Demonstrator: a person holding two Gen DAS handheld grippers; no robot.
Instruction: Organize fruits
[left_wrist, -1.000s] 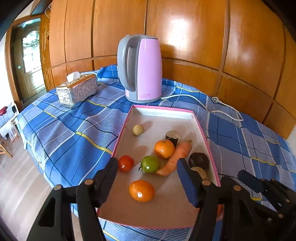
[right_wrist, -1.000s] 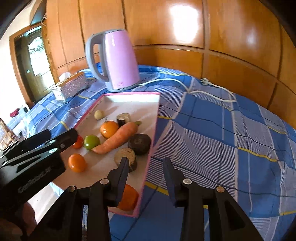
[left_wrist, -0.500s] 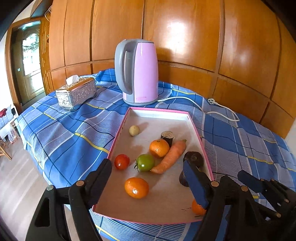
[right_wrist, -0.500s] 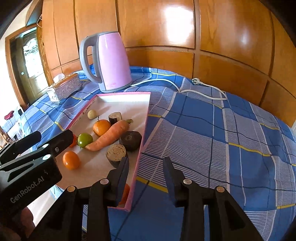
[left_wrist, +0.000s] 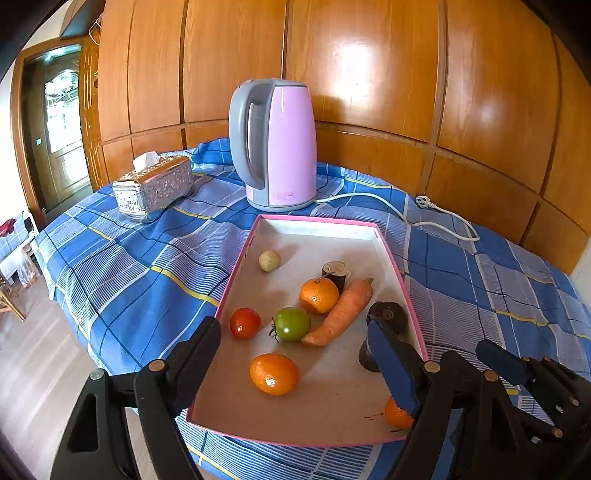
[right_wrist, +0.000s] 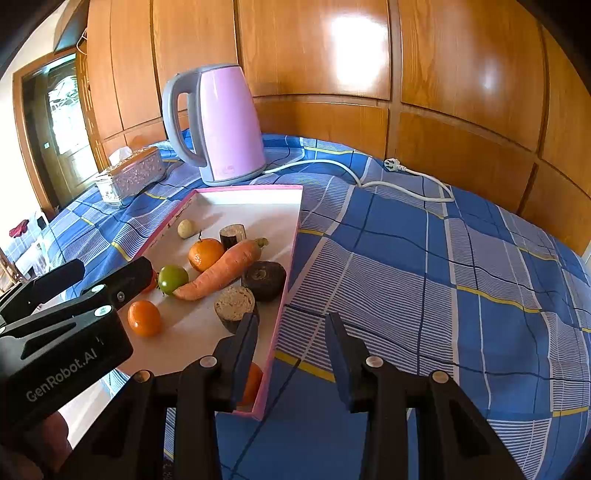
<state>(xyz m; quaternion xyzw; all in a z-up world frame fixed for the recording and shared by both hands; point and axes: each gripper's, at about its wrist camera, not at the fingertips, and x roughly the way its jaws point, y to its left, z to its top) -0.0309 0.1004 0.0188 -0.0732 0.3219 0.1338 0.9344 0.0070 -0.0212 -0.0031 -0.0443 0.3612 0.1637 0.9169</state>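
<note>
A pink-rimmed tray (left_wrist: 400, 275) (right_wrist: 286, 269) lies on the blue checked cloth. In it are three oranges (left_wrist: 274, 373) (left_wrist: 318, 295) (left_wrist: 396, 412), a red tomato (left_wrist: 245, 323), a green tomato (left_wrist: 291, 324) (right_wrist: 173, 278), a carrot (left_wrist: 341, 312) (right_wrist: 221, 271), a small pale round fruit (left_wrist: 269, 260) and dark cut root pieces (left_wrist: 388, 314) (right_wrist: 264, 279). My left gripper (left_wrist: 295, 362) is open and empty above the tray's near end. My right gripper (right_wrist: 291, 332) is open and empty over the tray's right rim.
A pink kettle (left_wrist: 275, 144) (right_wrist: 218, 129) stands behind the tray, its white cord (left_wrist: 436, 212) and plug (right_wrist: 393, 163) trailing right. A silver tissue box (left_wrist: 153, 186) sits at the far left. Wooden wall panels stand behind. The table edge drops to the floor at left.
Both grippers have drawn back and up from the tray. More of the tray's near end and the orange at its near right corner now show.
</note>
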